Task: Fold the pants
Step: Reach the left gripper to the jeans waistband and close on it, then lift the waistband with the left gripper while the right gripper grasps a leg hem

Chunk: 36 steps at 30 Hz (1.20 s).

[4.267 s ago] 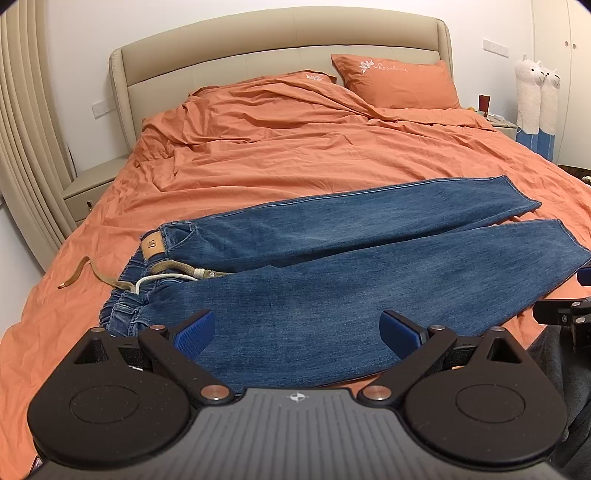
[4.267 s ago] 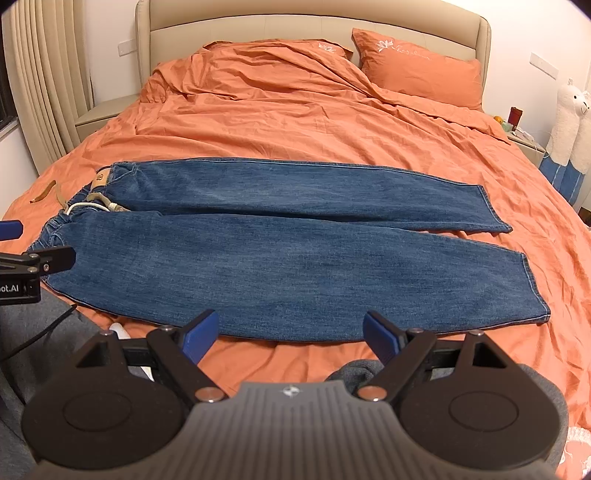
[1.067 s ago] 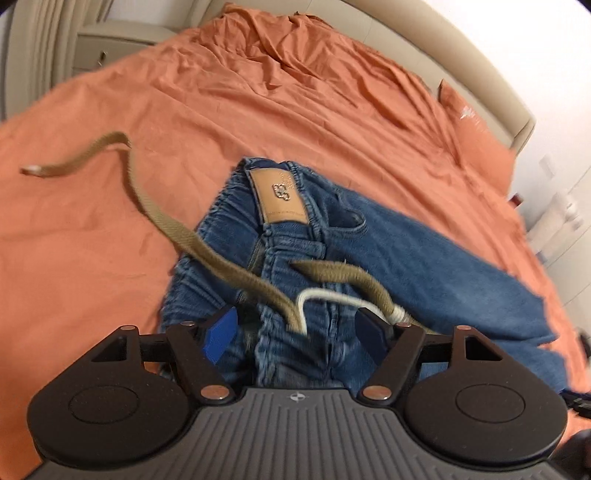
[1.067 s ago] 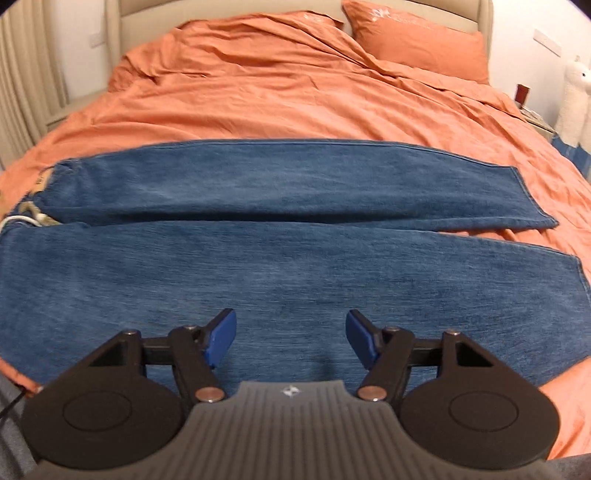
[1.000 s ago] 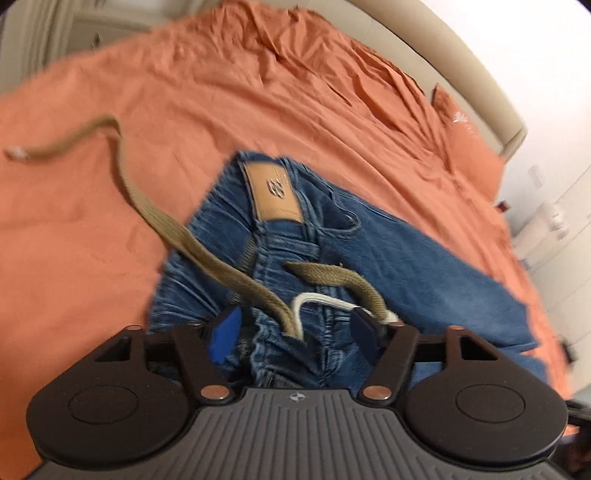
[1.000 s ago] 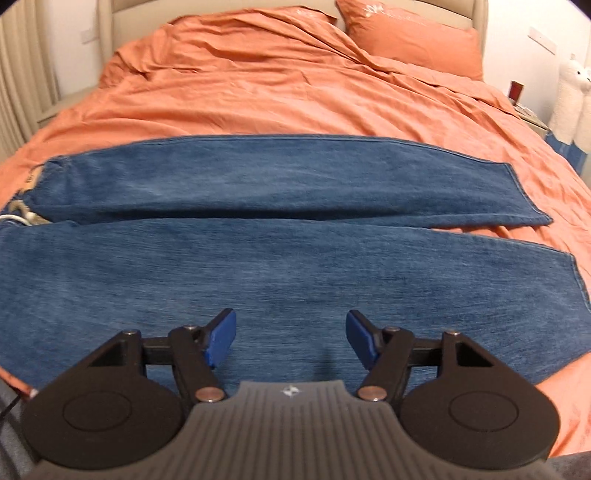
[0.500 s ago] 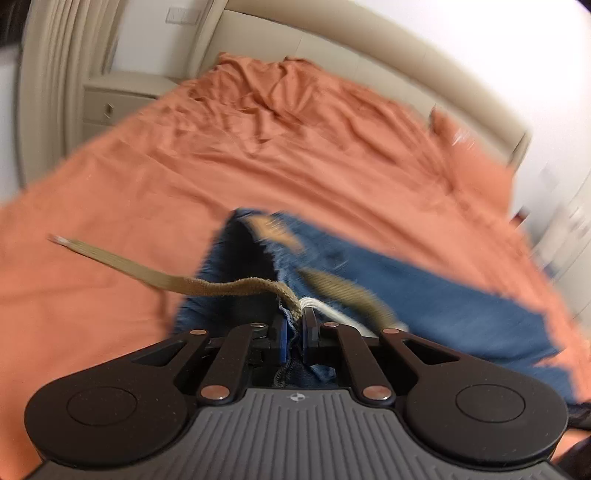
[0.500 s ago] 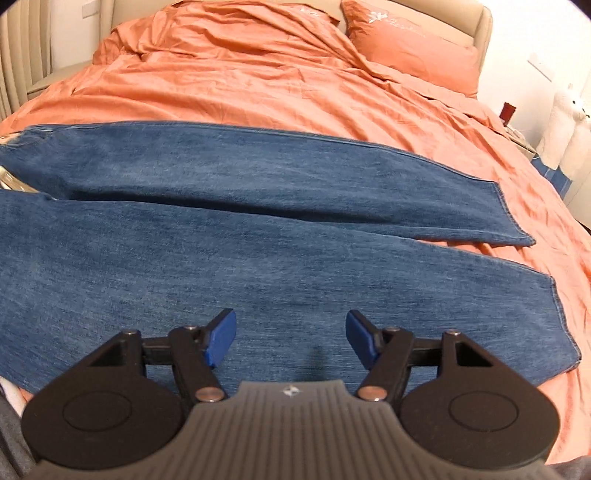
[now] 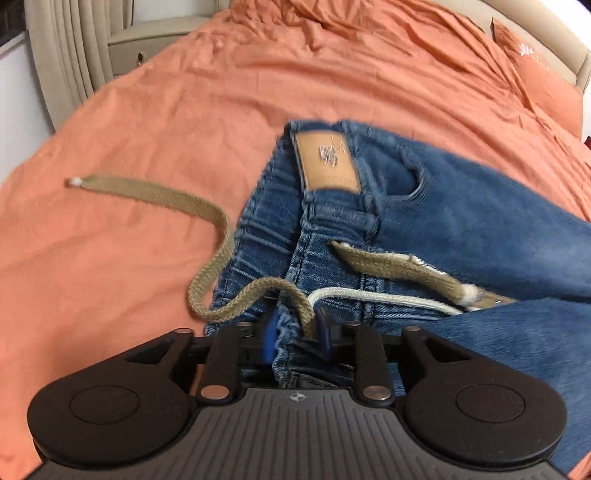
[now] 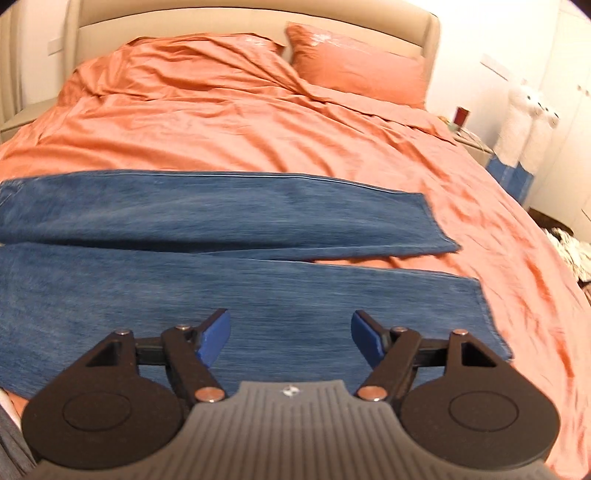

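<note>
Both of my jaws point down at the jeans point(image 9: 461, 229) on the orange bed point(image 9: 155, 122), but each camera shows a different part of them. On my left gripper point(image 9: 295, 332) the jaws stand narrow, having just opened a little, and between the blue pads I see a bunched fold of the denim waistband and the tan drawstring point(image 9: 207, 236); whether the pads press on them I cannot tell. Only this view shows the waist: the brown leather patch point(image 9: 327, 162), the white cord point(image 9: 376, 297), and the free end of the drawstring lying out on the sheet. My right gripper point(image 10: 290, 338) has its jaws wide, just opened further, with nothing between them, above the nearer leg. Only that view shows both legs point(image 10: 236, 218) lying flat side by side, their hems toward the right, and the pillow point(image 10: 354, 70) at the headboard point(image 10: 251, 14).
</note>
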{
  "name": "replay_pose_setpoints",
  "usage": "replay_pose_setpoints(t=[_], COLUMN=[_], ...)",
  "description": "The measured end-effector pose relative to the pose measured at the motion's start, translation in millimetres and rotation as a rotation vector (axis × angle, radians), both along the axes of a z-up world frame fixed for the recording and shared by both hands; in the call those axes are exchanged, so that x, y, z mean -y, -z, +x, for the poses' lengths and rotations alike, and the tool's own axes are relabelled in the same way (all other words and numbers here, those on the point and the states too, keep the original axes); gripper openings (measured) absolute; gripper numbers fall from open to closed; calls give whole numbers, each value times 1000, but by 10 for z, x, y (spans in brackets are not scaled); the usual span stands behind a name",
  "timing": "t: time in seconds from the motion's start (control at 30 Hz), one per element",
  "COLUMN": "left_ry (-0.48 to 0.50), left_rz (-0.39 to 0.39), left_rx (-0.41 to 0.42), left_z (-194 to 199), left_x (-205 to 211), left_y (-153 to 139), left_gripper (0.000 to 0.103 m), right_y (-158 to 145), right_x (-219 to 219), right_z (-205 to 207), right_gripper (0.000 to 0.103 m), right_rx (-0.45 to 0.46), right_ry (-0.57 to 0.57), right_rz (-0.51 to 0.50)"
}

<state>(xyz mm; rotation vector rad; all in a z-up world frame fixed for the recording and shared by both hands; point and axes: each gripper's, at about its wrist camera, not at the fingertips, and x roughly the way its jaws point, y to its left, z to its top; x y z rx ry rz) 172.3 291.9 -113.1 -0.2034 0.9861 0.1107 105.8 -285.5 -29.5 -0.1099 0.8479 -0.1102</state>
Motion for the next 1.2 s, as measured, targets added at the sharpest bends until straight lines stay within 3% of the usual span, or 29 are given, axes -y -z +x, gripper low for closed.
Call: replay_pose_setpoints(t=[0.1, 0.2, 0.37, 0.6, 0.73, 0.9, 1.07, 1.13, 1.2], left_ry=[58, 162, 377, 653, 793, 900, 936, 965, 1024], left_rz=[70, 131, 260, 431, 492, 531, 678, 709, 719], left_rx=[43, 57, 36, -53, -118, -147, -64, -26, -49], left_z=[-222, -379, -636, -906, -1016, -1134, -1249, -1300, -1326], left_x=[131, 286, 632, 1099, 1276, 1430, 1603, 1679, 1745], left_y=[-324, -571, -698, -448, -231, -9, 136, 133, 172], left_gripper=[39, 40, 45, 53, 53, 53, 53, 55, 62], right_y=[-99, -167, -177, -160, -178, -222, -220, -190, -151], right_x=[251, 455, 725, 1209, 1500, 1854, 2013, 2091, 2126], right_z=[-26, -46, -78, -57, -53, -113, -115, -95, -75], right_gripper=[69, 69, 69, 68, 68, 69, 69, 69, 68], right_rx=[-14, -36, -95, -144, -112, -41, -74, -100, -136], right_ry=[4, -22, -80, -94, -42, -23, -11, -18, -15], right_rz=[6, -8, -1, 97, 75, 61, -12, -10, -31])
